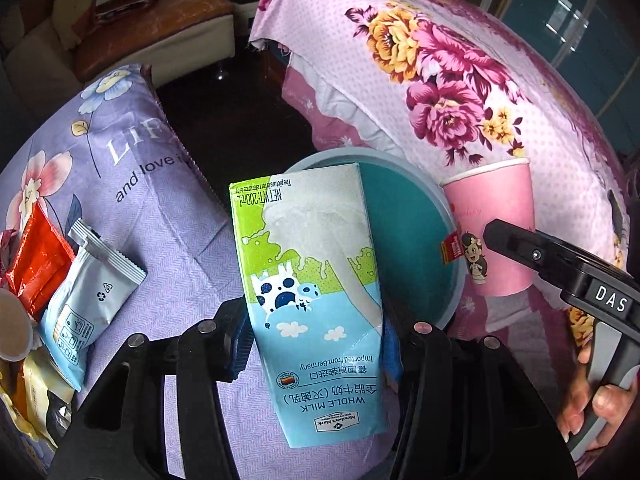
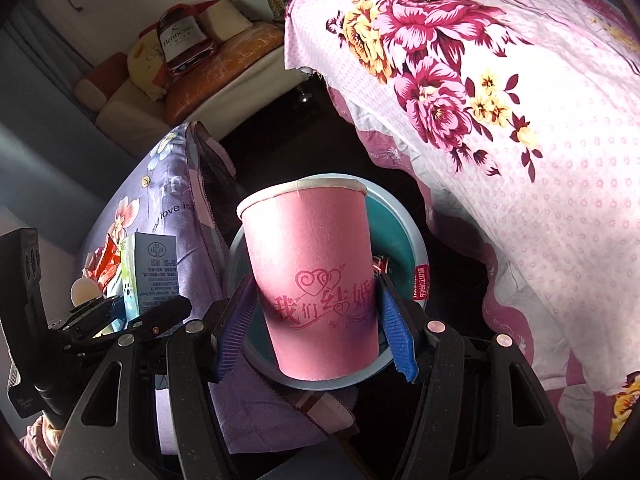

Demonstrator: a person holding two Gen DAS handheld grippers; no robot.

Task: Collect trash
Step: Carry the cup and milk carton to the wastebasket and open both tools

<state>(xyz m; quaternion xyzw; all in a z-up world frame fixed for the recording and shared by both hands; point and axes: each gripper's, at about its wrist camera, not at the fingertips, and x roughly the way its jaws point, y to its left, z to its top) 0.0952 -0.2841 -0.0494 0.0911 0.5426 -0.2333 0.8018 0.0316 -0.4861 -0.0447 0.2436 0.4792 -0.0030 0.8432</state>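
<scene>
My left gripper (image 1: 316, 346) is shut on a green, blue and white whole-milk carton (image 1: 308, 272), its blue pads pressing both sides. The carton hangs at the near-left rim of a round blue trash bin (image 1: 450, 304) with a teal inside. In the right wrist view my right gripper (image 2: 316, 320) is shut on an upright pink paper cup (image 2: 316, 264) held over the same bin (image 2: 416, 232). The cup (image 1: 496, 220) also shows right of the bin in the left wrist view. The carton (image 2: 148, 276) sits left of the cup.
Several snack wrappers lie on a purple flowered cushion (image 1: 168, 216) at the left: a silver-blue sachet (image 1: 96, 292) and a red packet (image 1: 36, 264). A pink floral sheet (image 1: 440, 80) drapes over furniture on the right. A sofa (image 1: 160, 32) stands across the dark floor.
</scene>
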